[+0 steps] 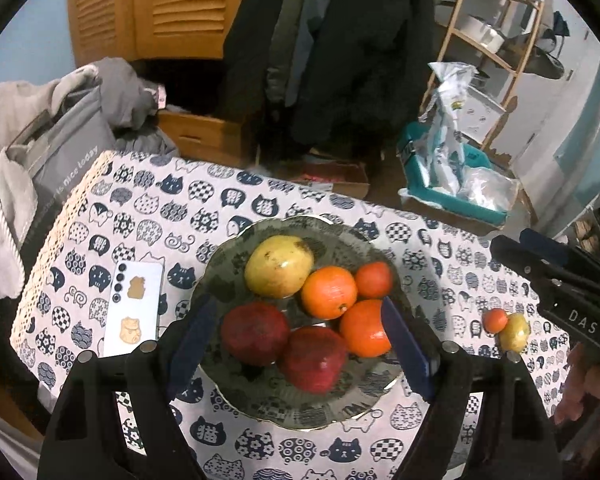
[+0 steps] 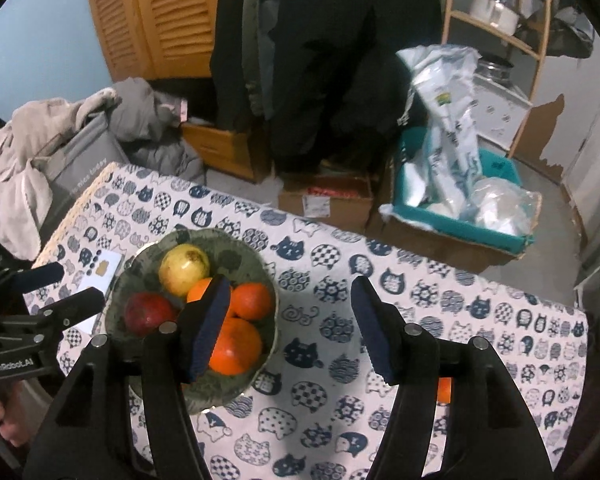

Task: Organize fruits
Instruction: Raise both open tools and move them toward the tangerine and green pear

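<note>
Grey-green glazed ceramic forms the bowl (image 1: 260, 400), which stands on the cat-print tablecloth (image 1: 148, 208) and serves as the reference point here. Inside the bowl lie six fruits: a yellow-green pear-like fruit (image 1: 278, 266) at the far side, three oranges (image 1: 329, 292) to its right and near right, and two dark red fruits (image 1: 255, 333) at the near side, touching each other.

Left gripper (image 1: 300, 344): it hangs above the near part of the bowl. Its jaws are spread, one blue pad on each side of the red fruits and the nearest orange, and nothing is pinched between them.

Right gripper (image 2: 290, 328): it hangs above bare tablecloth just right of the bowl. Its jaws are spread and empty; the left pad overlaps the bowl's oranges in the right wrist view.

Outside the bowl, well to its right on the tablecloth, a small orange fruit (image 1: 495, 320) touches a small yellow fruit (image 1: 514, 332).

Left of the bowl, near its rim, a white card (image 1: 134, 308) with two tan figures lies flat.

Beyond the bowl, off the table's far edge, a teal box (image 2: 460, 224) holds plastic bags.
</note>
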Tool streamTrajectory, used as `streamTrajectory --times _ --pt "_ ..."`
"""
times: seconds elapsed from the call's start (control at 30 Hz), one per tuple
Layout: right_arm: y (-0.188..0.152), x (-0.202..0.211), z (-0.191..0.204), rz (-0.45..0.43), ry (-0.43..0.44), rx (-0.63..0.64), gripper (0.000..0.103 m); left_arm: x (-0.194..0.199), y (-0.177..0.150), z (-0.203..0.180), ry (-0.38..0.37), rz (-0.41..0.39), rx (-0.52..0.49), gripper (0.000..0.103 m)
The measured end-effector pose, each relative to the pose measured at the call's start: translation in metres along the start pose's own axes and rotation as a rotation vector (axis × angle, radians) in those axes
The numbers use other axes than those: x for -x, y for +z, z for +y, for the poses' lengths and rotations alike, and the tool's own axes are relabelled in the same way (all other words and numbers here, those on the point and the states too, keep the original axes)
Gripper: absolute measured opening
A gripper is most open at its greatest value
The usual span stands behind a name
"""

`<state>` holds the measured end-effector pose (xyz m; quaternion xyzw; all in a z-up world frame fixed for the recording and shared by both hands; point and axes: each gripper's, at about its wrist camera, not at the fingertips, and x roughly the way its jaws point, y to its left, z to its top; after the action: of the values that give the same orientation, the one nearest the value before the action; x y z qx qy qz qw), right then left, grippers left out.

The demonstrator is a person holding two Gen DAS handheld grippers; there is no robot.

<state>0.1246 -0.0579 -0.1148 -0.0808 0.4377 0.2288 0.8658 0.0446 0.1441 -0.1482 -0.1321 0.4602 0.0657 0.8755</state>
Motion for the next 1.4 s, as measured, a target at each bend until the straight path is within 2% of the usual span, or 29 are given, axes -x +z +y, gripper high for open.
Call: streamTrajectory --times 0.2,0.47,0.63,0.8,1.1,1.4 --pt "-0.002 0.032 -0.014 -0.057 -0.028 -0.019 0.069 0.018 0.001 -0.014 -0.021 -0.034 -0.024 0.085" --pt "-0.009 0.072 -0.023 -0.121 -0.054 -0.017 0.071 0.042 0.001 -0.036 -0.019 -0.09 -0.076 0.087" --pt "-0.016 0.094 -0.029 -0.164 -0.078 -0.009 0.077 0.056 0.001 -0.051 -0.03 -0.12 -0.106 0.089" --pt "-0.026 0.114 -0.042 -0.193 -0.097 -0.018 0.079 0.067 0.0 -0.066 -0.047 -0.146 -0.126 0.096" --pt "-0.049 0.134 -0.08 -0.198 -0.148 -0.072 0.079 0.076 -0.001 -0.105 -0.083 -0.165 -0.18 0.101" --pt "-0.076 0.136 -0.133 -0.16 -0.204 -0.166 0.079 0.058 -0.009 -0.147 -0.095 -0.122 -0.255 0.101"
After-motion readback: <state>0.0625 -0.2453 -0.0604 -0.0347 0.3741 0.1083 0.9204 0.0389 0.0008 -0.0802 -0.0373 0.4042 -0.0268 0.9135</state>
